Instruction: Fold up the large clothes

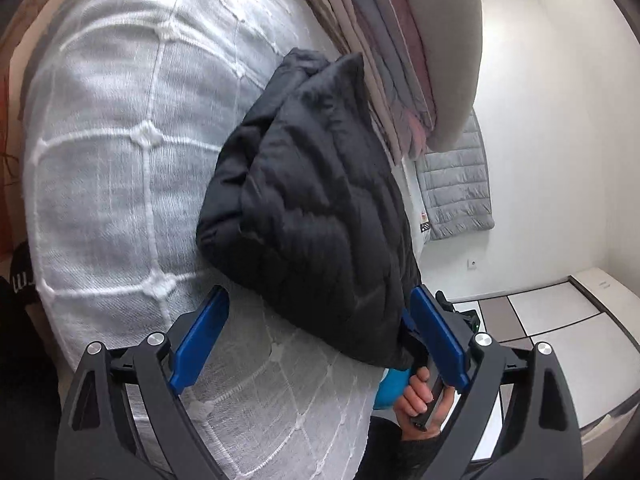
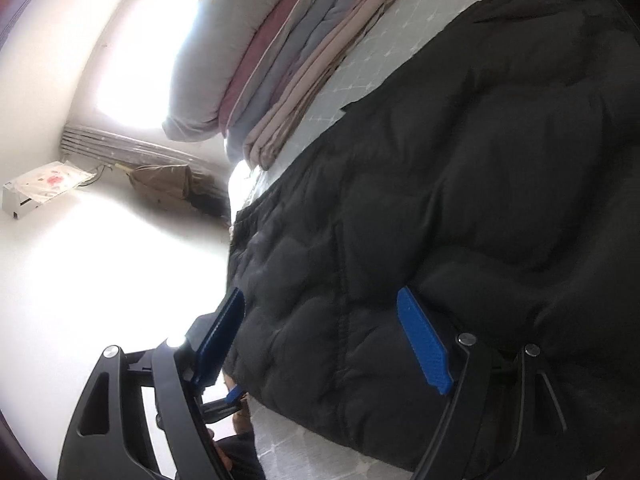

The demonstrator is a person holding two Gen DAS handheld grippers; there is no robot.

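A black quilted puffer jacket [image 1: 316, 208] lies bunched in a folded bundle on a white bedspread [image 1: 112, 152]. My left gripper [image 1: 320, 340] is open, its blue pads on either side of the bundle's near corner without pinching it. In the left wrist view the right gripper [image 1: 424, 332] sits under the jacket's right edge, with the hand holding it below. In the right wrist view the jacket [image 2: 460, 200] fills the frame. My right gripper [image 2: 328, 328] is open with jacket fabric bulging between its wide blue pads.
A stack of folded blankets [image 1: 384, 60] and a grey pillow [image 1: 448, 32] lie at the head of the bed. A grey quilted jacket [image 1: 456, 188] hangs by the white wall. A tiled floor [image 1: 560, 320] lies to the right. A brown garment [image 2: 168, 184] lies near the window.
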